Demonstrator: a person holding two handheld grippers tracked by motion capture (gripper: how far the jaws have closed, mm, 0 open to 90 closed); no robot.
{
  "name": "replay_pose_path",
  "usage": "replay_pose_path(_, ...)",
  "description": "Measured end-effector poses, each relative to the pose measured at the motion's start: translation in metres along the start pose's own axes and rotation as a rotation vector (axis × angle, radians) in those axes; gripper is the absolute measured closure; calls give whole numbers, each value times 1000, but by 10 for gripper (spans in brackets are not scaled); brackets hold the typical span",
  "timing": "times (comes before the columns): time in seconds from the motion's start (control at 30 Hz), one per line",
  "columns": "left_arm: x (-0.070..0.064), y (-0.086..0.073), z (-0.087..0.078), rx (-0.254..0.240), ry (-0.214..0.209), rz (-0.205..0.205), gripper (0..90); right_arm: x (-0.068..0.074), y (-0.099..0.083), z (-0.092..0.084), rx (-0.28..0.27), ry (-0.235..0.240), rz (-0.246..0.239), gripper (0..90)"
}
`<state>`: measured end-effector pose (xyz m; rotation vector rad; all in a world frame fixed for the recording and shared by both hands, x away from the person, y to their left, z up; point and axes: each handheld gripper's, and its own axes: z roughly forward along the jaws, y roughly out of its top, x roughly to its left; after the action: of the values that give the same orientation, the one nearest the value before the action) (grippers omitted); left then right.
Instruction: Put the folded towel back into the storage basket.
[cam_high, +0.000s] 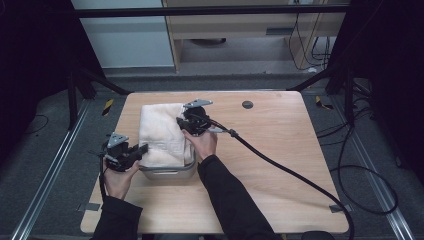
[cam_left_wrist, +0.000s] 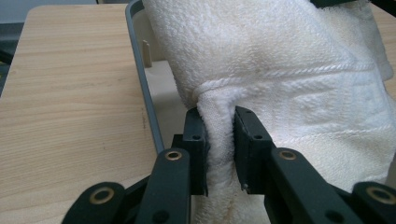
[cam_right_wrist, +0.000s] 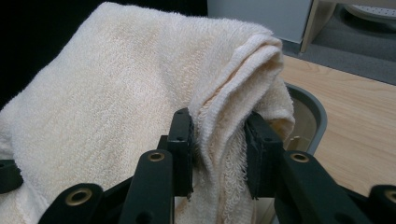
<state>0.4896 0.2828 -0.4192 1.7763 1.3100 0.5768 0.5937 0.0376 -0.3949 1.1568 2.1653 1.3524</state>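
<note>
A folded cream towel (cam_high: 160, 134) lies draped over a grey metal bin (cam_high: 170, 172) on the wooden table. My left gripper (cam_high: 142, 149) is shut on the towel's near left edge; in the left gripper view the towel (cam_left_wrist: 289, 79) is pinched between the black pads (cam_left_wrist: 195, 135). My right gripper (cam_high: 184, 124) is shut on the towel's right side, near its far end. In the right gripper view a bunched fold of the towel (cam_right_wrist: 219, 140) is clamped between the pads (cam_right_wrist: 183, 135). The bin's rim (cam_left_wrist: 144, 88) (cam_right_wrist: 317, 109) shows beside the cloth.
The wooden table (cam_high: 280, 145) has bare room on the right. A thick black cable (cam_high: 295, 175) trails from the right gripper across it to the front right corner. A small dark round spot (cam_high: 247, 104) sits near the far edge. Dark frame legs stand around the table.
</note>
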Motion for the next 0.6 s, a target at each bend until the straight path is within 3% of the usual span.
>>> replay_pose_path(0.6,-1,-9,17,59,41,26,741,-4,-14,12,40,-8,-13,660)
